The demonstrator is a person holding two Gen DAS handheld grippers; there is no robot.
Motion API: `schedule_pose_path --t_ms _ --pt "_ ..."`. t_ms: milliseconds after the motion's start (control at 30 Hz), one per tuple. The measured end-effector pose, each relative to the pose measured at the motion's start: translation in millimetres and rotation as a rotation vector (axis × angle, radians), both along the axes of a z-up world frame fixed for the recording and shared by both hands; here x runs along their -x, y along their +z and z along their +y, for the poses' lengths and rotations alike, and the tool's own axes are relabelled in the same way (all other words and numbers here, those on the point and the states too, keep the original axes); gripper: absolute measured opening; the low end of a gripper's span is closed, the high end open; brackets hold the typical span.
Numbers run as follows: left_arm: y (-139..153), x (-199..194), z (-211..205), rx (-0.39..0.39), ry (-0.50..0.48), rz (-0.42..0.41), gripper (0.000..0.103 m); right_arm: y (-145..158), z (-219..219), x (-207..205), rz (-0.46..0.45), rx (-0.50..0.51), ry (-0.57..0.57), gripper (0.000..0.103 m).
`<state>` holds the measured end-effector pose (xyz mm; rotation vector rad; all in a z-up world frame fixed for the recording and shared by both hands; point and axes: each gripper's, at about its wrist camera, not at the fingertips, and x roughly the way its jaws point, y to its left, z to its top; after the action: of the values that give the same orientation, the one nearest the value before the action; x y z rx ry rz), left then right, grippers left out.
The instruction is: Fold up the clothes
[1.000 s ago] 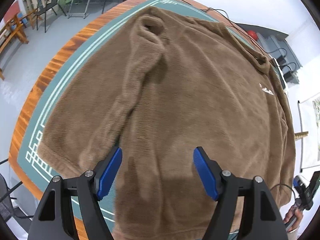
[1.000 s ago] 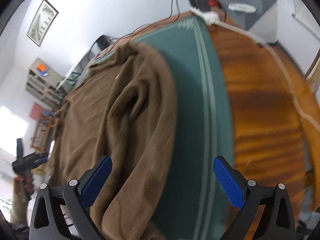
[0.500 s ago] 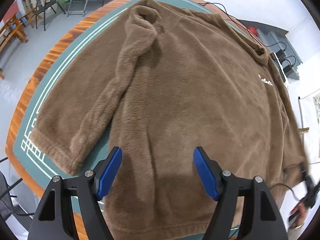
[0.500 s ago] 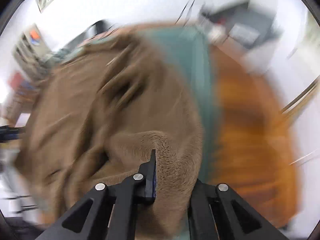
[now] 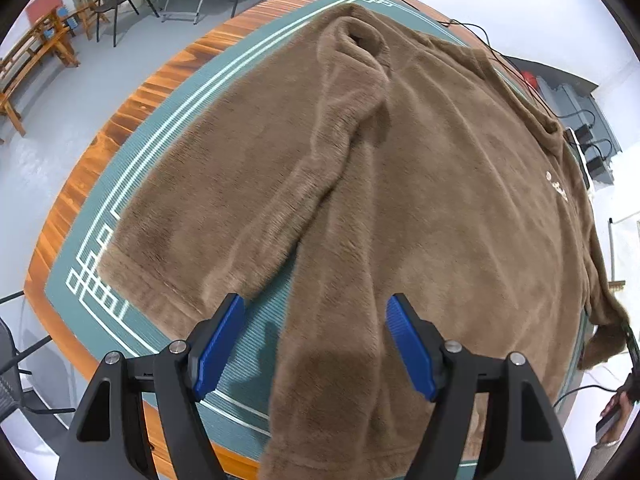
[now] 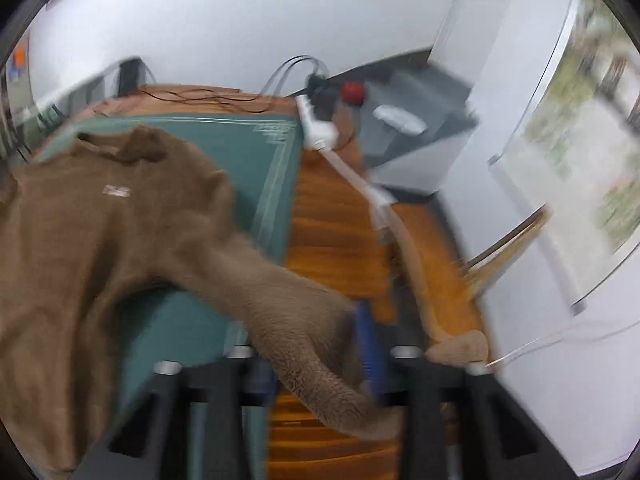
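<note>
Lying spread out over the green mat [image 5: 256, 364] on the wooden table [image 5: 132, 104] is a big brown fuzzy sweater [image 5: 420, 184], with one sleeve [image 5: 224, 240] lying flat toward the near corner and its bottom edge hanging off where the picture is cutting it off. The left gripper [image 5: 314, 344] is floating just above the sweater's lower part with its blue jaws wide apart, holding nothing. The right gripper [image 6: 320, 364] is looking very blurry, but its jaws are pinching the other sleeve [image 6: 288, 300] and lifting it off the mat.
</note>
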<state>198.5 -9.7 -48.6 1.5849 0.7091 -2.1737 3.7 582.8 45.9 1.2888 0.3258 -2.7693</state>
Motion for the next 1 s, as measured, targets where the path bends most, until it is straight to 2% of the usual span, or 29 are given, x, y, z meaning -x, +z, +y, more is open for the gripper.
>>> schedule_pose_path --t_ms 33,133,267,433,567,667,733,800,1000 --pt "0.0 0.7 -5.4 0.007 0.006 -0.002 0.078 1.3 -4.0 -3.4 0.013 0.019 0.005 0.089" --pt "-4.1 5.3 -19.6 0.047 0.028 -0.023 0.078 8.0 -18.8 -12.2 0.048 0.053 0.021 0.089" --pt "-12.0 18.7 -37.5 0.098 0.039 -0.054 0.078 8.0 -35.8 -6.4 0.002 0.180 0.062 0.089" --pt "-31.1 52.1 -35.0 0.205 -0.055 -0.109 0.078 0.8 -61.0 -4.4 -0.068 0.267 0.066 0.089" --pt "-40.0 76.0 -41.3 0.236 -0.081 -0.104 0.078 -11.5 -78.0 -1.6 -0.115 0.273 0.049 0.089" --pt "-41.0 91.9 -53.6 0.271 -0.091 -0.089 0.086 -18.7 -85.4 2.0 -0.138 0.273 0.028 0.089" --pt "-41.5 101.5 -62.3 0.309 -0.094 -0.085 0.087 -25.5 -91.2 6.7 -0.156 0.274 0.012 0.089" --pt "-39.4 112.3 -77.9 0.381 -0.059 -0.097 0.087 -30.8 -96.4 8.7 -0.172 0.270 -0.002 0.089" --pt "-28.8 125.2 -145.2 0.487 0.131 -0.130 0.086 -40.2 -109.2 11.6 -0.197 0.242 -0.020 0.089"
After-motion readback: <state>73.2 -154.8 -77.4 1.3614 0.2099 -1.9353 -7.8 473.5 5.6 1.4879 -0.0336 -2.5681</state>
